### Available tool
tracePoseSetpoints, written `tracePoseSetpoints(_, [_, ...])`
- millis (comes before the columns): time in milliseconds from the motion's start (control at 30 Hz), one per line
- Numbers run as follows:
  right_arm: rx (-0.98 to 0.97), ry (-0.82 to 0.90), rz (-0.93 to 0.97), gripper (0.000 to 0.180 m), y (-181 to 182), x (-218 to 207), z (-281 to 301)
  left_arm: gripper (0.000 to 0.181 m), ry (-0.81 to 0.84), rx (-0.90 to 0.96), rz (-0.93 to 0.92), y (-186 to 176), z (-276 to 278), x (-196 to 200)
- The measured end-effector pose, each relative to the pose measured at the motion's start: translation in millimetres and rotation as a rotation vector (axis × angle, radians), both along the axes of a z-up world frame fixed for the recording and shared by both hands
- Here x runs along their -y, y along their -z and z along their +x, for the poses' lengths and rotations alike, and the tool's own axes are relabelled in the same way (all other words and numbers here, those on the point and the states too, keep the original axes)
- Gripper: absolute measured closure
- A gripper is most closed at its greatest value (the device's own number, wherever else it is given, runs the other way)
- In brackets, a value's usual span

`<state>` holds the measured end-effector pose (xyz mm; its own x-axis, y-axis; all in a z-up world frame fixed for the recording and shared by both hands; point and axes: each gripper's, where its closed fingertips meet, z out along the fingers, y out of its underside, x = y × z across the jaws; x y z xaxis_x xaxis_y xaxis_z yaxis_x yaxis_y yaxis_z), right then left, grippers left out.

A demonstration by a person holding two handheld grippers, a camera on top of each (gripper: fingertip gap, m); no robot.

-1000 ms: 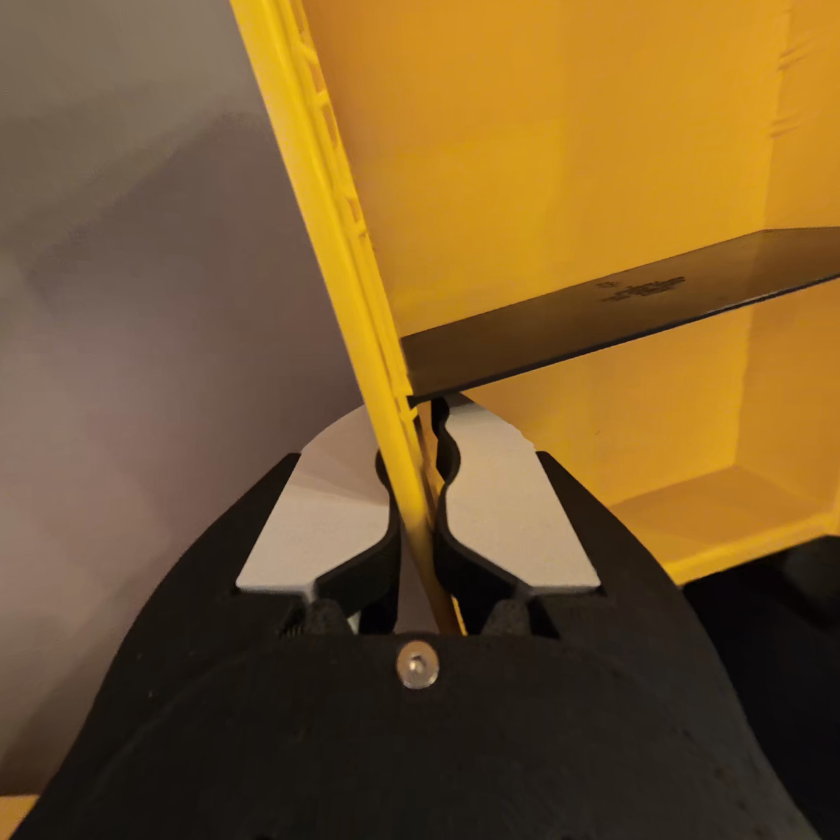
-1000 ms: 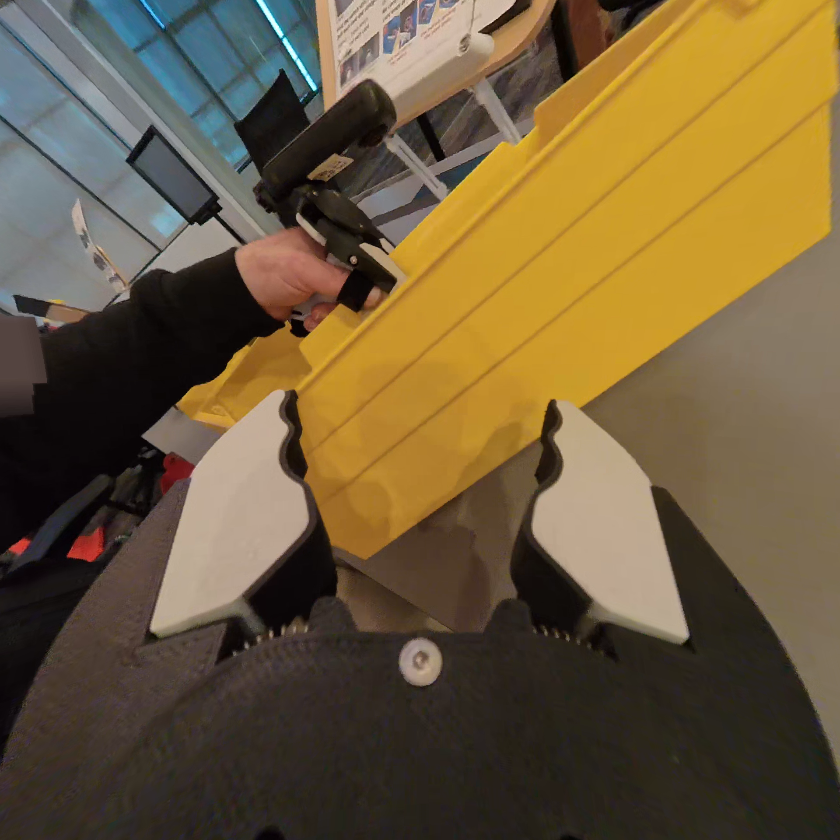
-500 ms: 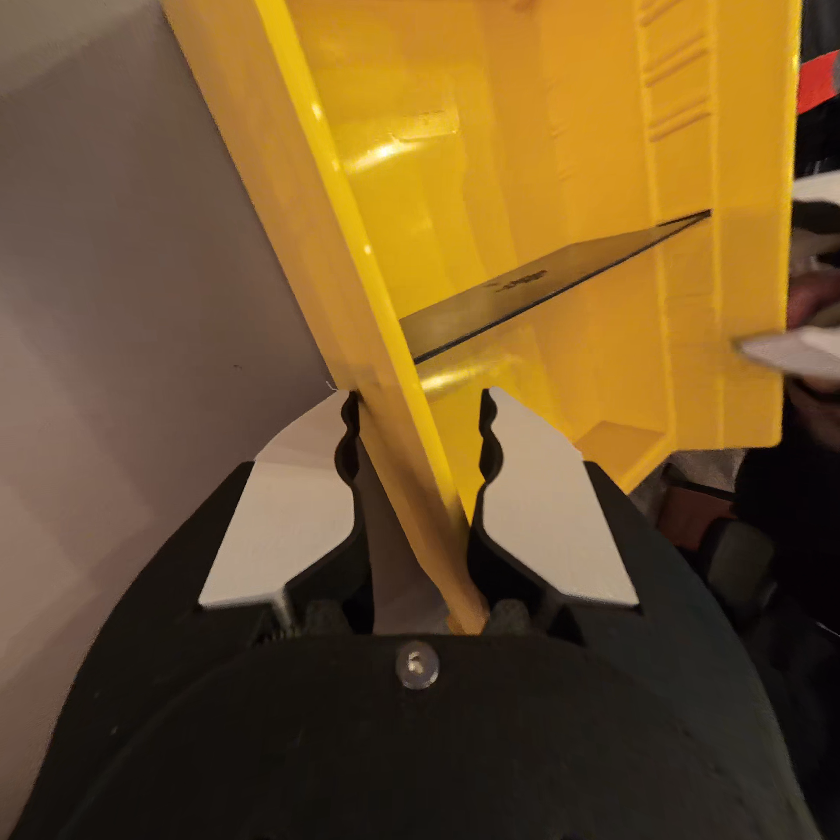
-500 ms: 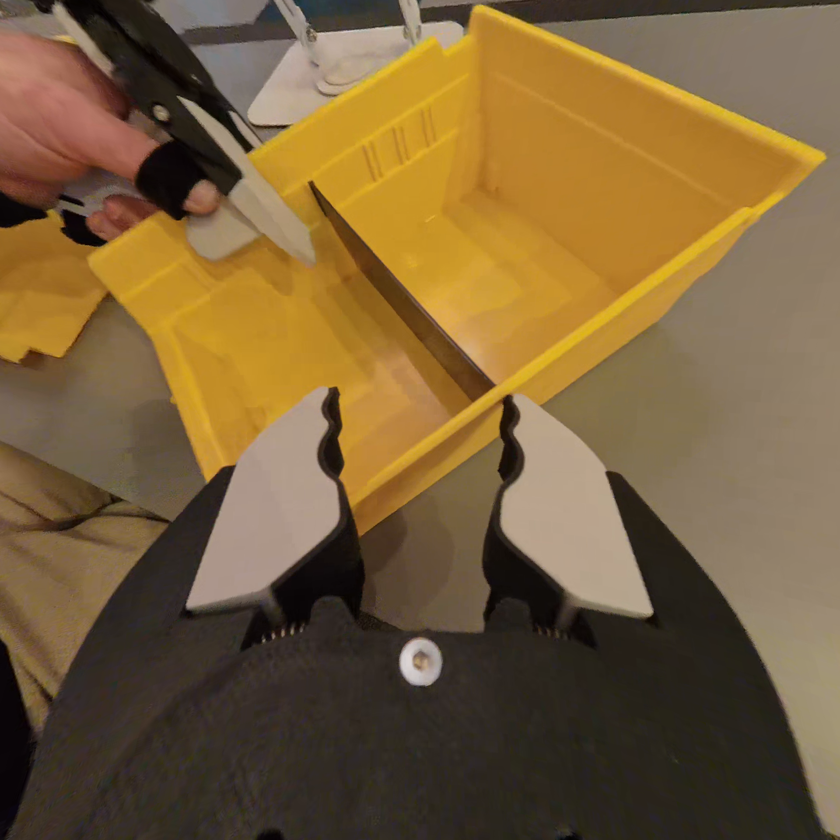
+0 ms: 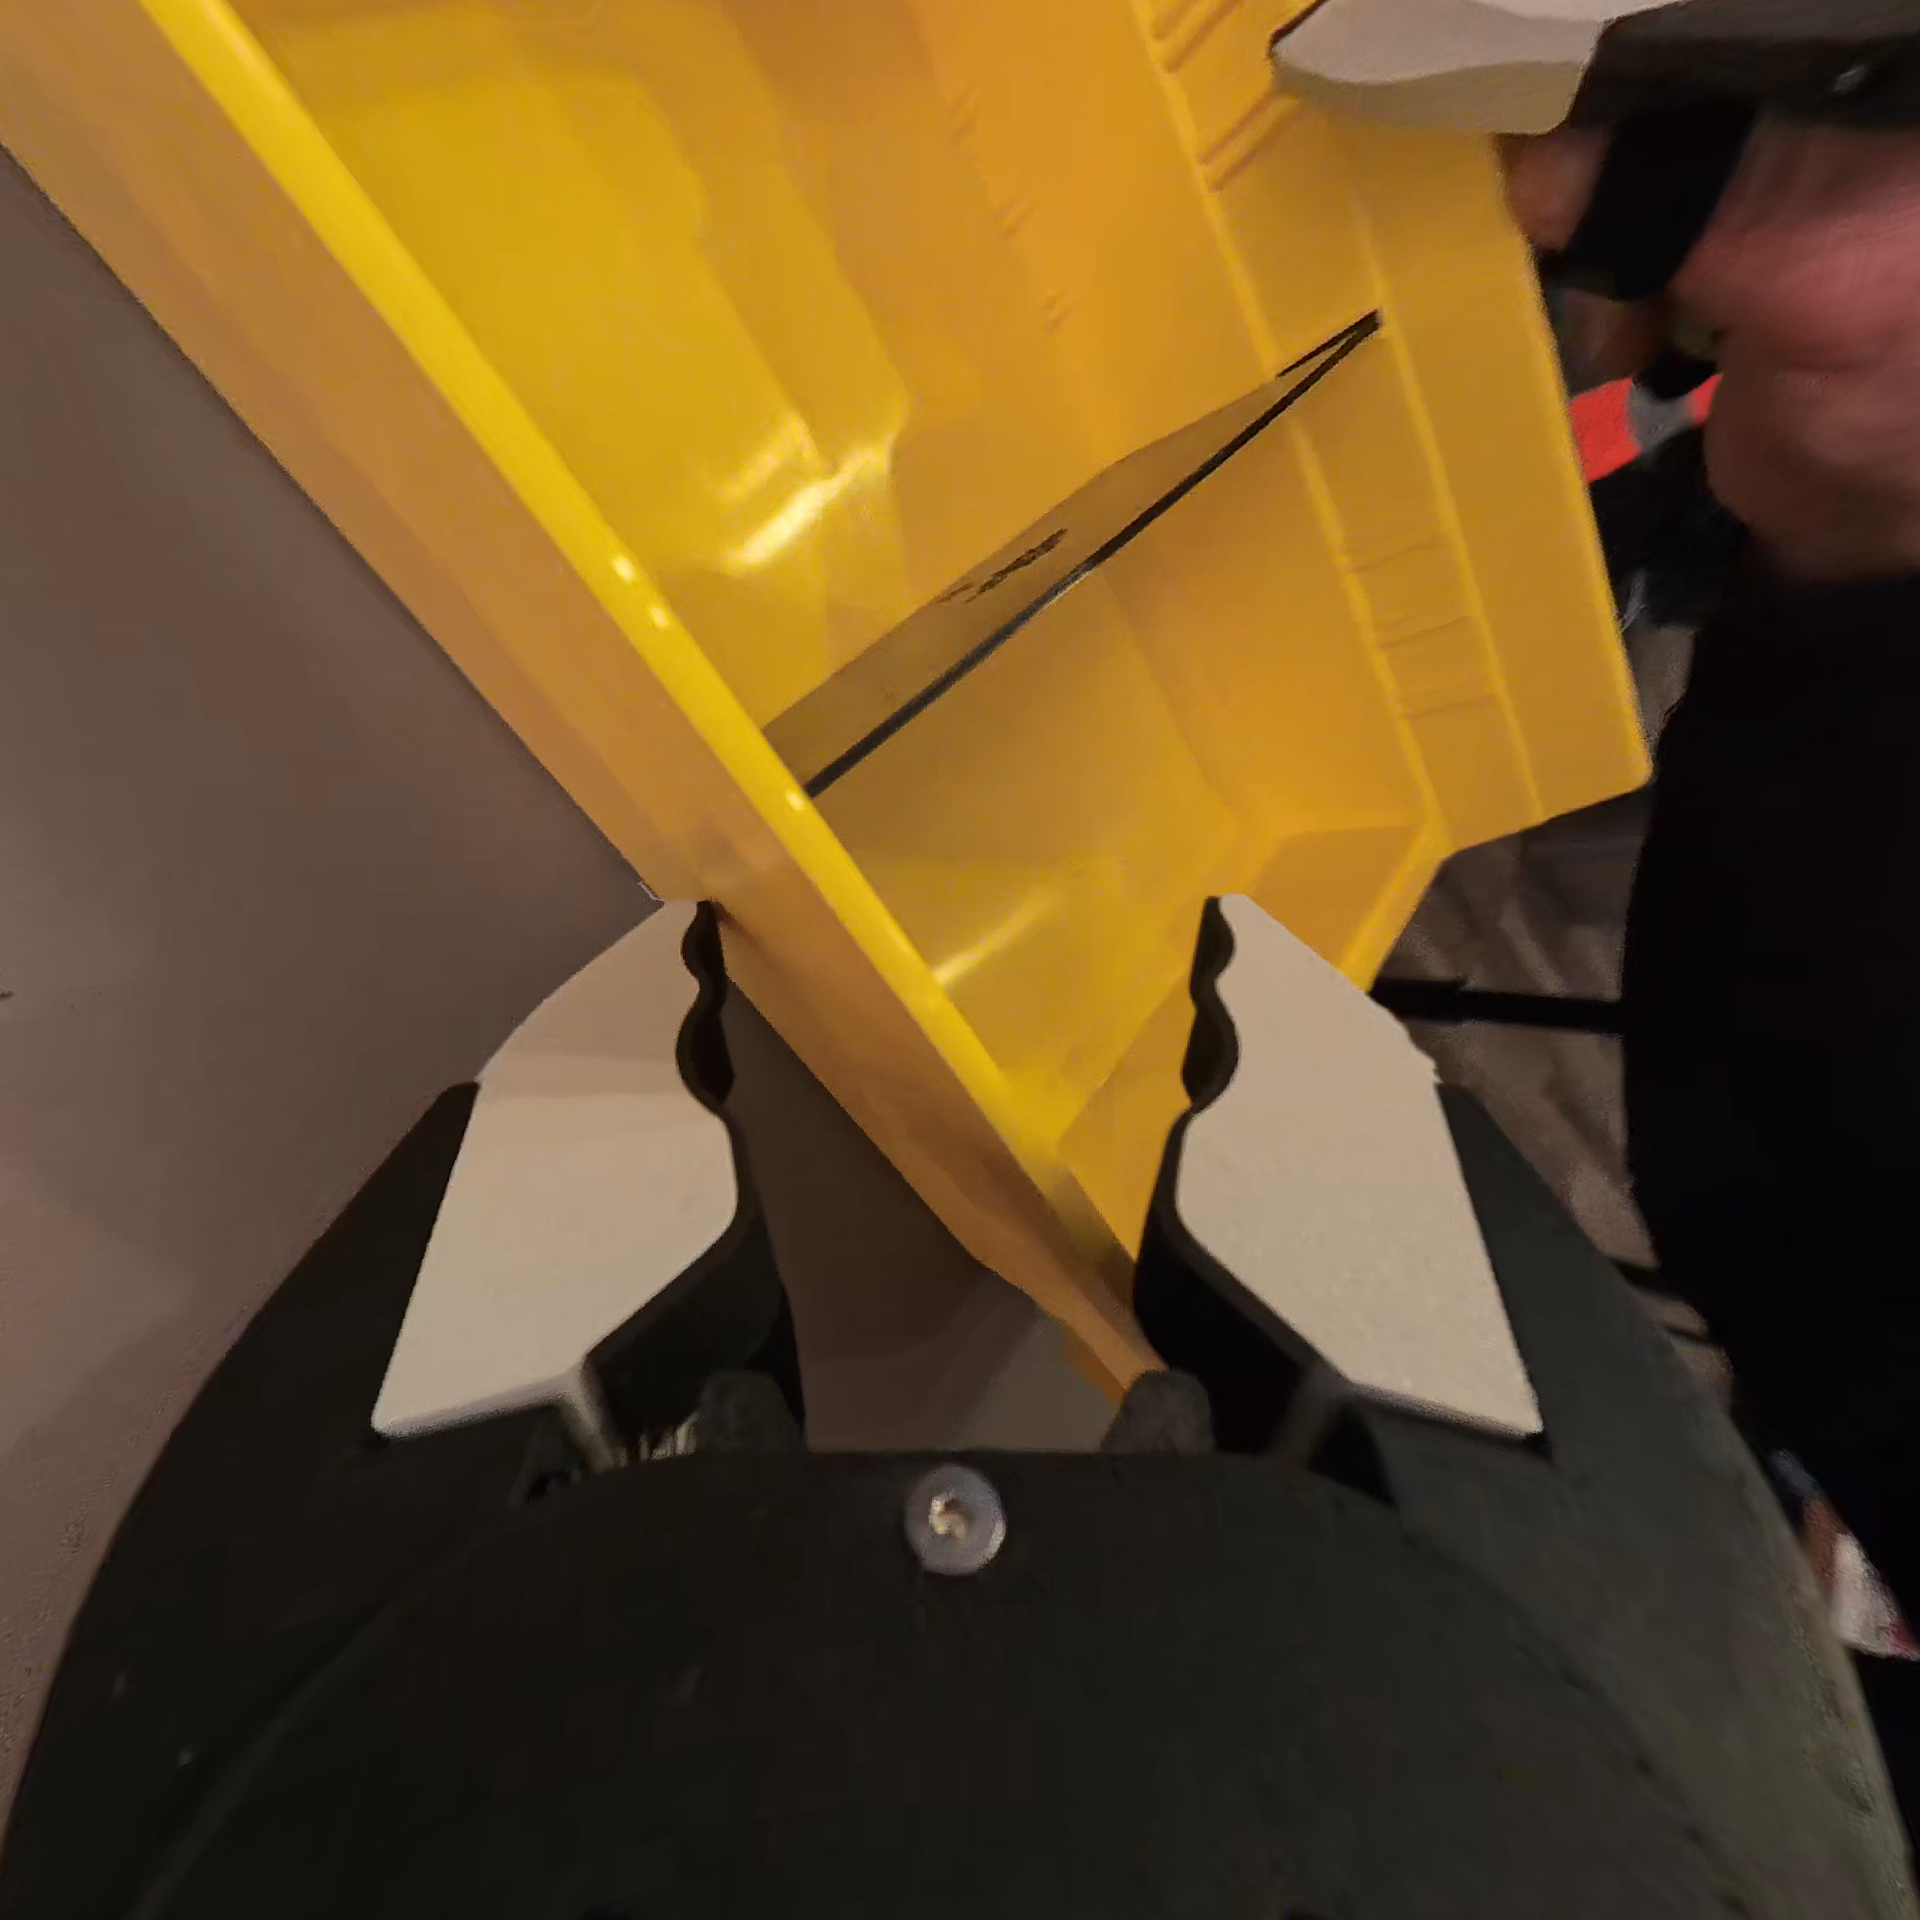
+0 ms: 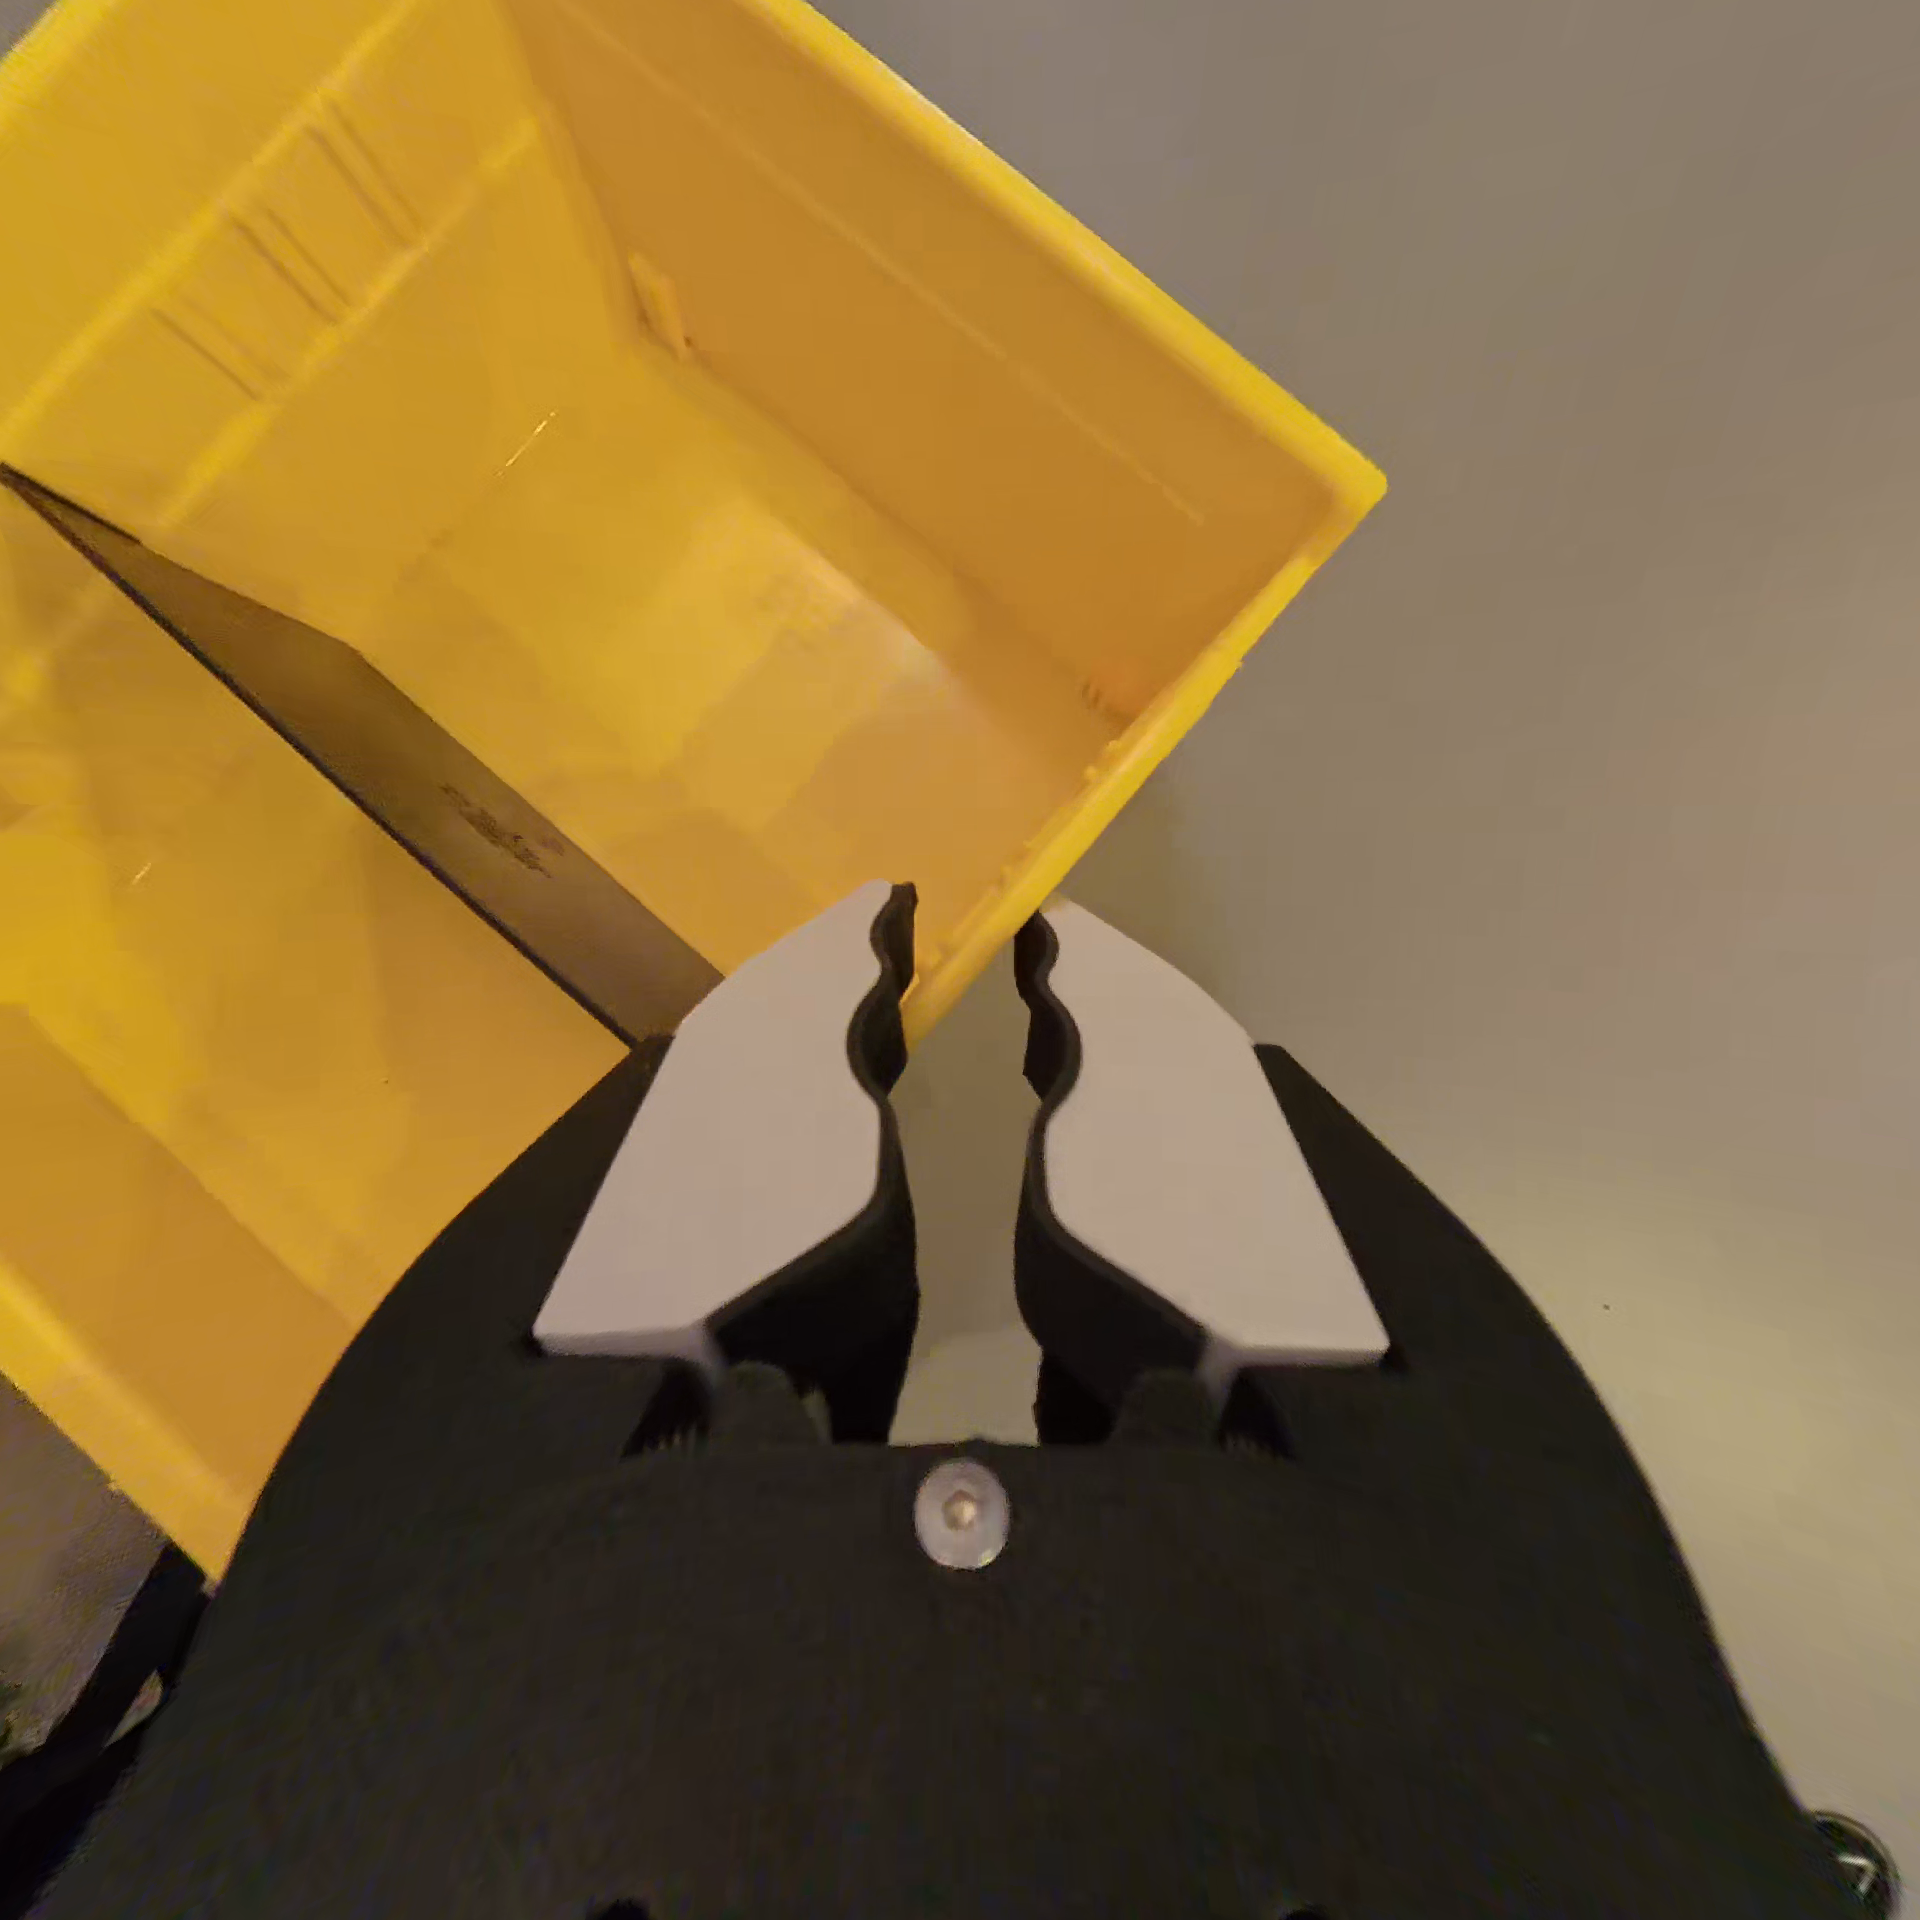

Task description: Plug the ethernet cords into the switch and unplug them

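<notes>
Judging the yellow bin [image 6: 1039, 416] light, stiff, slick, best pinched at its thin rim: left hand-held gripper [image 5: 951, 914] spread astride one wall, right hand-held gripper [image 6: 964, 909] narrowed at the rim, clamp unclear; cords, switch unseen.

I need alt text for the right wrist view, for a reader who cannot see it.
The right claw, its two fingers slightly apart, straddles the near wall of an empty yellow plastic bin. A thin black divider plate crosses the bin, which rests on a plain grey table.
</notes>
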<state>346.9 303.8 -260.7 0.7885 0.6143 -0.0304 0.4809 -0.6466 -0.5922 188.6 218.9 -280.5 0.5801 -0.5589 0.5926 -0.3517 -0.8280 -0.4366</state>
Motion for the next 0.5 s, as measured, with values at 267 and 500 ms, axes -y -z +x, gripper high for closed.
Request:
tracePoseSetpoints(267, [0.185,-0.028,0.017,0.166,0,-56,8,0.092,-0.127,0.167,0.046,-25,11,-16])
tracePoseSetpoints(500, [0.262,-0.015,0.097,0.165,-3,-86,4,0.110,-0.068,0.282,0.243,-106,-51,18])
